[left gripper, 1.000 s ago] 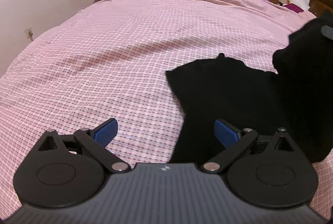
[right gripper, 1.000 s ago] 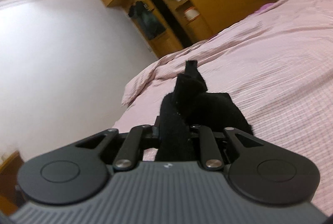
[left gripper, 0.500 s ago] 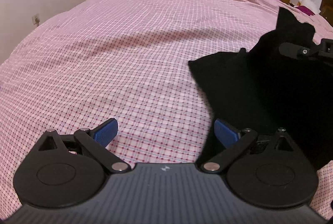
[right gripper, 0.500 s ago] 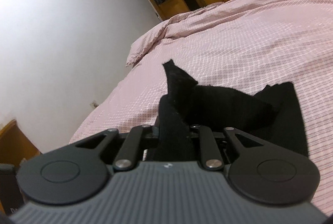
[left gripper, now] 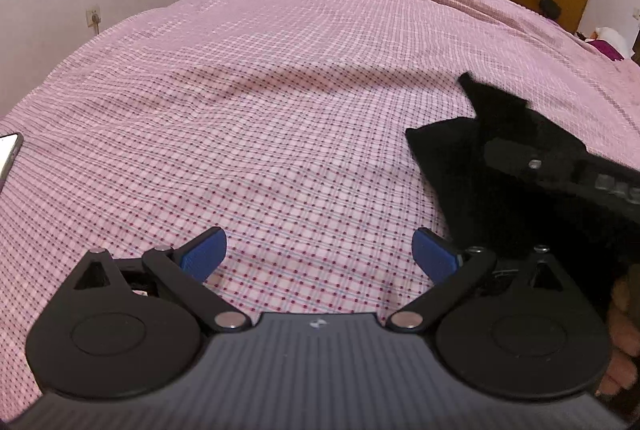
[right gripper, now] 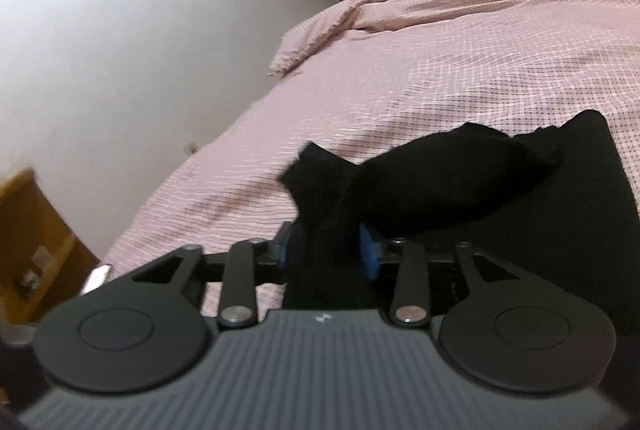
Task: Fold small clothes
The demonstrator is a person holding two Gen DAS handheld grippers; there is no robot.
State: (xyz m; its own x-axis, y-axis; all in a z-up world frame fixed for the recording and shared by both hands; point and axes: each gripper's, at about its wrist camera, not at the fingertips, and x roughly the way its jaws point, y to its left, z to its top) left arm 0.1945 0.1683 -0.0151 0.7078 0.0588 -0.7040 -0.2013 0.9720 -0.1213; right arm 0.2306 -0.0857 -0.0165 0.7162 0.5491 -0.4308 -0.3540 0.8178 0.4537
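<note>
- Your right tongs (right gripper: 326, 250) are opening, with a bunched edge of the black garment (right gripper: 460, 182) between the blue pads; the cloth looks about to slip free, though blur hides whether the pads still press on it.
- The garment lies on the pink checked bed (left gripper: 280, 90), its folded-over lobe ahead of the right tongs at about one o'clock, the flat layer beneath running off to three o'clock.
- Your left tongs (left gripper: 320, 254) stand wide apart with nothing between them, over bare bedcover.
- From the left tongs, the garment (left gripper: 452, 158) sits at about two o'clock, its near edge running from there back down toward the right pad (left gripper: 434, 256).
- The right hand is plainly nearer; it is on the cloth, while the left would have to swing rightward to reach that near edge.
- Its long axis, I judge, runs away from you, near to far.
</note>
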